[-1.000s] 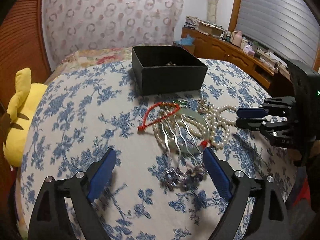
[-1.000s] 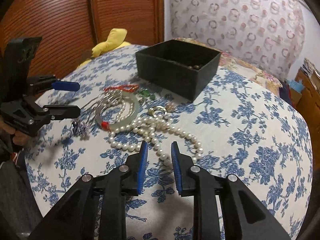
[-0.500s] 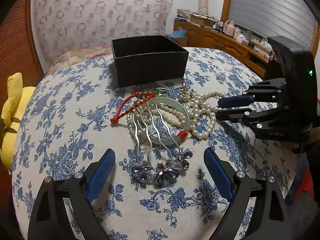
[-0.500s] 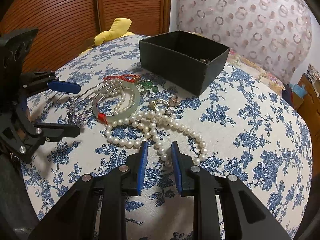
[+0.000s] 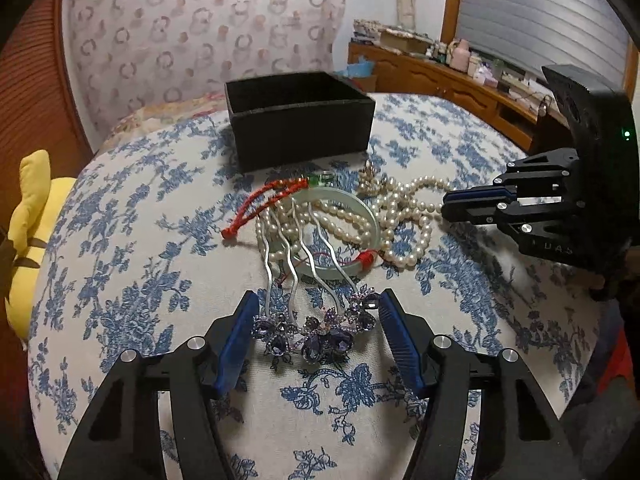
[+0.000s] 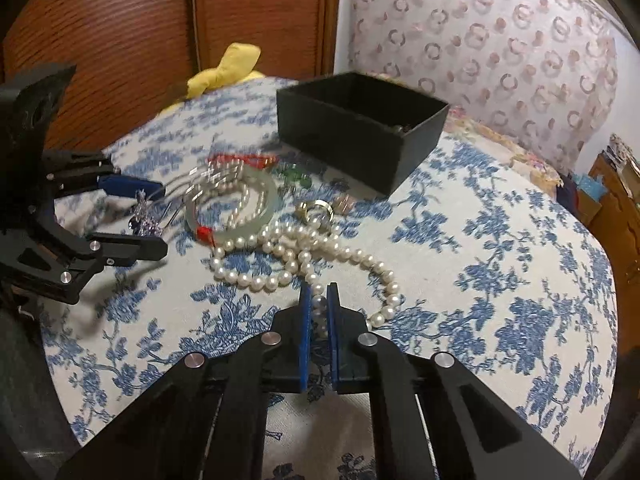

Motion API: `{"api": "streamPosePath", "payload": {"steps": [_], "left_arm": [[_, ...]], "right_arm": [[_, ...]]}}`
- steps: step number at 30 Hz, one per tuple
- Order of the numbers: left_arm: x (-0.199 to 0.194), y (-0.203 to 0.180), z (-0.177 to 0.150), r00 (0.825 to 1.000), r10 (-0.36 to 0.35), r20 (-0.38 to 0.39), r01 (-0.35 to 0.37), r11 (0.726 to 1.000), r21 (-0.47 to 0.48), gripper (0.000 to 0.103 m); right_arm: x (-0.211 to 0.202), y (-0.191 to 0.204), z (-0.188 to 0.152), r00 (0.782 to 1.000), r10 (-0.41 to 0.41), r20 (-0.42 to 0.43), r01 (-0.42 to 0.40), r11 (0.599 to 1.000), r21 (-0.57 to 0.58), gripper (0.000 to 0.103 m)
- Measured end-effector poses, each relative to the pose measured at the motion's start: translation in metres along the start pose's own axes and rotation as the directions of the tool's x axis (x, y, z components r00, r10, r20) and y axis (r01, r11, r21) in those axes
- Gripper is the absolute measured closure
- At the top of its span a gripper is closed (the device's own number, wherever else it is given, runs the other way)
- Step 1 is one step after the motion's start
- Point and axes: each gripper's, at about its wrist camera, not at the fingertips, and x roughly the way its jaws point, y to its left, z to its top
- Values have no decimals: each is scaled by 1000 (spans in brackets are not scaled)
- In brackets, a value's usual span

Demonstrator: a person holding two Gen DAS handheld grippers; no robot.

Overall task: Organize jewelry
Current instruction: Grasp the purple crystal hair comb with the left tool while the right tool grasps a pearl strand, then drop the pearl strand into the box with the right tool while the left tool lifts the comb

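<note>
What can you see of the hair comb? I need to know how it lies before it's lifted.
The hair comb is silver-looking metal with wavy prongs and a cluster of purple gems along its head. It lies flat on the floral cloth, prongs resting over the pale green bangle and pearls. The left gripper straddles the gem head, jaws closing, pads not yet pressing.

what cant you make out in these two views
- Black box contents: the left wrist view sees only its near wall; the right wrist view shows just a dark glint at the far corner.
- Hair comb: smeared by blur in the right wrist view.
- Yellow plush: cut off at the left wrist view's edge.
</note>
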Motion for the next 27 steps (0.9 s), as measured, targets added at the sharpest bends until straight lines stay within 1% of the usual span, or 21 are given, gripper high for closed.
{"api": "streamPosePath", "payload": {"steps": [6,11,19,27], "left_arm": [[-22,6,7,998,-9,69,11,1000,-28,44],[-36,9,17,993,-11,120,16,999,-39,44],[-47,10,32,985,-21,172,28,999,-38,44],[-50,14,50,979,-13,204,22,999,-38,44]], "right_arm": [[-27,-6,13,996,-23,88,21,1000,23,95],[-50,-6,26,987,-42,156,39,999,22,95],[-79,-2,45,969,-59,240,59,998,7,95],[-105,4,75,945,-75,317,86,996,-22,95]]}}
